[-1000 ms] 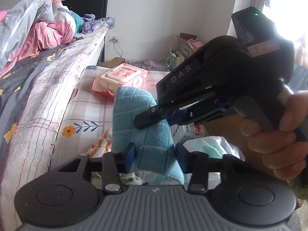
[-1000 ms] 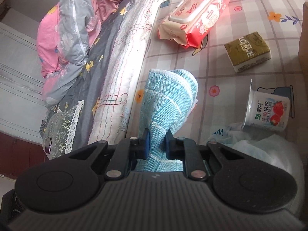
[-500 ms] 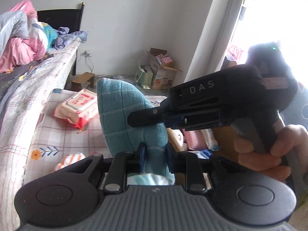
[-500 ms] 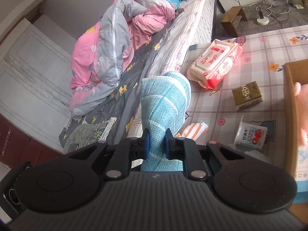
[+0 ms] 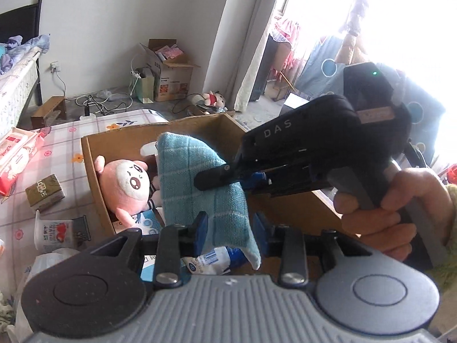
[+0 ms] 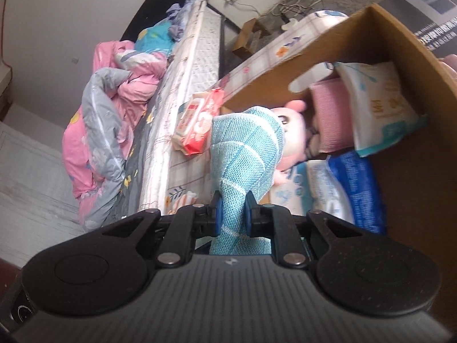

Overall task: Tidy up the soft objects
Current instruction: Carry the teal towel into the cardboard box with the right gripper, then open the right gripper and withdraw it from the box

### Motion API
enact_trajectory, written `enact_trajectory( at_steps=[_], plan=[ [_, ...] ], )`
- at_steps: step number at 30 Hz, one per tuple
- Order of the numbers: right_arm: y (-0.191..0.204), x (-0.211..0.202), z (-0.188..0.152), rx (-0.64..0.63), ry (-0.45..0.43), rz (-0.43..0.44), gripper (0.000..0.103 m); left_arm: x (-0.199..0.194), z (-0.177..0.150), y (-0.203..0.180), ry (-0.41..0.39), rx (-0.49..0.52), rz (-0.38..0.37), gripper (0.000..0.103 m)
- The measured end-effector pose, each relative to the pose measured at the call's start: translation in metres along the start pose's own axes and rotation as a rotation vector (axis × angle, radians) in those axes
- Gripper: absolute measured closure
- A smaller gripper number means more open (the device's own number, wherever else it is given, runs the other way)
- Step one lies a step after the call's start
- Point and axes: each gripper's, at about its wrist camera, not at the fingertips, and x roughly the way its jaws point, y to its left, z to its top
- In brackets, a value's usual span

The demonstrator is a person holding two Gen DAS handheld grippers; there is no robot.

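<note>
Two grippers carry one blue towel (image 5: pixel 200 183) over the cardboard box (image 5: pixel 94 168).
The right gripper (image 6: pixel 232 214) pinches the towel tight; the left gripper (image 5: pixel 230 230) stands apart around its lower edge, hardly gripping. With the pink plush (image 5: pixel 128 183) at nine o'clock, the next move likely calls for lowering and releasing.

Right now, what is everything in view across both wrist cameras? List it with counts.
towel: 1, blue check, held above the box
box: 1, brown cardboard, open, on the mat
plush: 1, pink, inside the box
wipes: 1, red-white pack, on the mat left of the box
carton: 1, olive, on the mat
cup: 1, white with red print, lying on its side
quilt: 1, pink-grey, on the bed
left gripper: 1, open around the towel
right gripper: 1, shut on the towel
</note>
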Motion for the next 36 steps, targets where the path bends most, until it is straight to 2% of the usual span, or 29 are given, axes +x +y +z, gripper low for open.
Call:
enact_trajectory(
  at_steps=[5, 9, 13, 15, 18, 23, 29, 33, 36],
  plan=[
    [-0.052, 0.011, 0.012, 0.068, 0.031, -0.065, 0.089, -0.005, -0.006, 0.012, -0.009, -0.031, 0.051, 0.063],
    [-0.074, 0.024, 0.018, 0.048, 0.044, -0.171, 0.089, -0.015, -0.004, 0.026, -0.013, -0.071, 0.096, 0.063],
    [-0.071, 0.033, 0.019, -0.068, 0.033, -0.289, 0.090, -0.026, -0.006, 0.036, -0.021, -0.086, 0.121, 0.063],
    [-0.061, 0.040, 0.015, -0.171, 0.035, -0.384, 0.090, -0.032, -0.008, 0.038, -0.027, -0.090, 0.126, 0.063],
    [-0.046, 0.054, 0.006, -0.335, 0.056, -0.526, 0.089, -0.037, -0.008, 0.041, -0.030, -0.089, 0.136, 0.065],
    [-0.036, 0.073, -0.002, -0.515, 0.106, -0.703, 0.089, -0.043, -0.012, 0.046, -0.038, -0.091, 0.139, 0.064],
    [-0.042, 0.090, -0.005, -0.559, 0.146, -0.793, 0.086, -0.051, -0.016, 0.059, -0.053, -0.104, 0.159, 0.062],
    [-0.042, 0.106, -0.009, -0.581, 0.153, -0.838, 0.086, -0.063, -0.020, 0.068, -0.069, -0.122, 0.173, 0.055],
    [-0.045, 0.109, -0.007, -0.551, 0.138, -0.862, 0.086, -0.075, -0.024, 0.073, -0.086, -0.130, 0.180, 0.051]
  ],
)
